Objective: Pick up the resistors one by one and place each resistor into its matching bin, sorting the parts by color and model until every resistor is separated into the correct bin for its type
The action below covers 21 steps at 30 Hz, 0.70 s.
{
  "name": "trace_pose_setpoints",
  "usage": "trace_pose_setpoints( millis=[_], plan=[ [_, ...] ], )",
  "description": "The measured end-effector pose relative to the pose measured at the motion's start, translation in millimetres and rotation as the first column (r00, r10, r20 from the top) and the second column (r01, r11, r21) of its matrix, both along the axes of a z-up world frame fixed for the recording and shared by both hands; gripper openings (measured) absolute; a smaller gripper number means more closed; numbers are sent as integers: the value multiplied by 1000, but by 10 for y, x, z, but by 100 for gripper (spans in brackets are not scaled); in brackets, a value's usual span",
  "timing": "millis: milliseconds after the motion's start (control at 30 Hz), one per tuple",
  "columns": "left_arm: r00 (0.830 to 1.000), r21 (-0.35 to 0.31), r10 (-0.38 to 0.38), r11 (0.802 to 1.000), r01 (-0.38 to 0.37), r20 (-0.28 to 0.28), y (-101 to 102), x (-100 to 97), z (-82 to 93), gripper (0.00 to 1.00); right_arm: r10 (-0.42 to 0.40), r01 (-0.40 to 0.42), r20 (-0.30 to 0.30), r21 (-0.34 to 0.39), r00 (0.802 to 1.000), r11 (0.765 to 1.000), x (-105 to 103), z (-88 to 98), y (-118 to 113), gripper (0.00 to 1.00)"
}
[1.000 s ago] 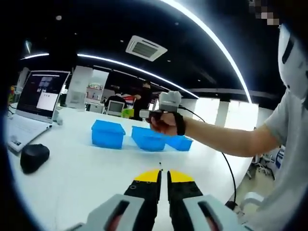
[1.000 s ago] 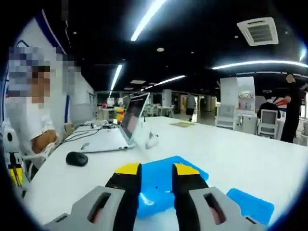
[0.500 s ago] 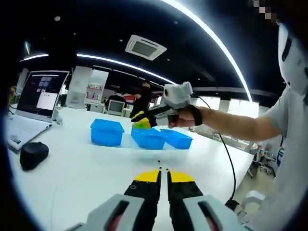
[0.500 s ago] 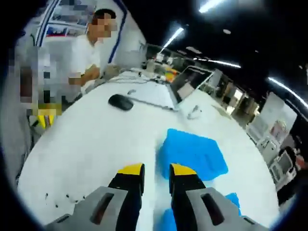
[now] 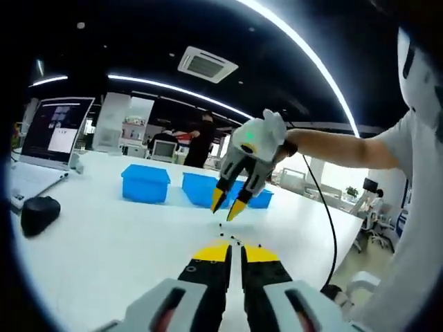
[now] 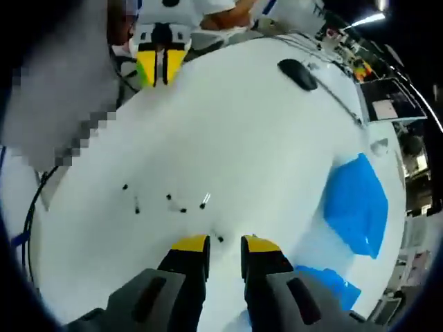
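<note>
My left gripper (image 5: 234, 249) sits low over the white table (image 5: 104, 242) with its yellow-tipped jaws nearly together, only a thin slit between them and nothing in it. In the left gripper view my right gripper (image 5: 229, 203) comes in from two o'clock, pointed down at the table, its jaws spread a little and empty; a few small dark resistors (image 5: 223, 234) lie on the table just under its tips, straight ahead of my left jaws at twelve o'clock. Three blue bins (image 5: 145, 182) stand in a row beyond them, toward eleven and twelve o'clock, with a black mouse (image 5: 39, 211) at nine o'clock and an open laptop (image 5: 52, 133) behind it. In the right gripper view my right gripper (image 6: 215, 247) hangs over the table (image 6: 228, 124) with a narrow gap between the jaws, holding nothing. The resistors (image 6: 181, 205) are scattered just beyond the tips, from twelve toward ten o'clock, one close beside the jaw tips. A blue bin (image 6: 356, 205) lies at three o'clock.
</note>
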<state>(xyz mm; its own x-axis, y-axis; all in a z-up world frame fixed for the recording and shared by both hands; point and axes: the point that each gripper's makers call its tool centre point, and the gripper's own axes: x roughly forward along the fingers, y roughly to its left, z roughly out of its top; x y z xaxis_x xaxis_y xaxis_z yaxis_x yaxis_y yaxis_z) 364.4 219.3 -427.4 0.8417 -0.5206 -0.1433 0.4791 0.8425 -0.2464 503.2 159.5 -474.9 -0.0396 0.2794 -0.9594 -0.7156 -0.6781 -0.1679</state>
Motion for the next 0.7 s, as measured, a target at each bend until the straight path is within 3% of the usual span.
trace_pose_setpoints(
  millis=[300, 400, 700],
  plan=[
    [1000, 5, 10, 1000, -10, -3, 39, -41, 8, 9, 14, -15, -36, -34, 999, 999, 0, -93, 58, 15],
    [1000, 1, 10, 1000, -10, -4, 36, -60, 16, 9, -5, -2, -83, -79, 997, 997, -56, -118, 0, 5],
    [1000, 2, 1, 1000, -1, -8, 21, -89, -4, 9, -16, 13, -60, -39, 998, 999, -67, -84, 32, 5]
  ],
)
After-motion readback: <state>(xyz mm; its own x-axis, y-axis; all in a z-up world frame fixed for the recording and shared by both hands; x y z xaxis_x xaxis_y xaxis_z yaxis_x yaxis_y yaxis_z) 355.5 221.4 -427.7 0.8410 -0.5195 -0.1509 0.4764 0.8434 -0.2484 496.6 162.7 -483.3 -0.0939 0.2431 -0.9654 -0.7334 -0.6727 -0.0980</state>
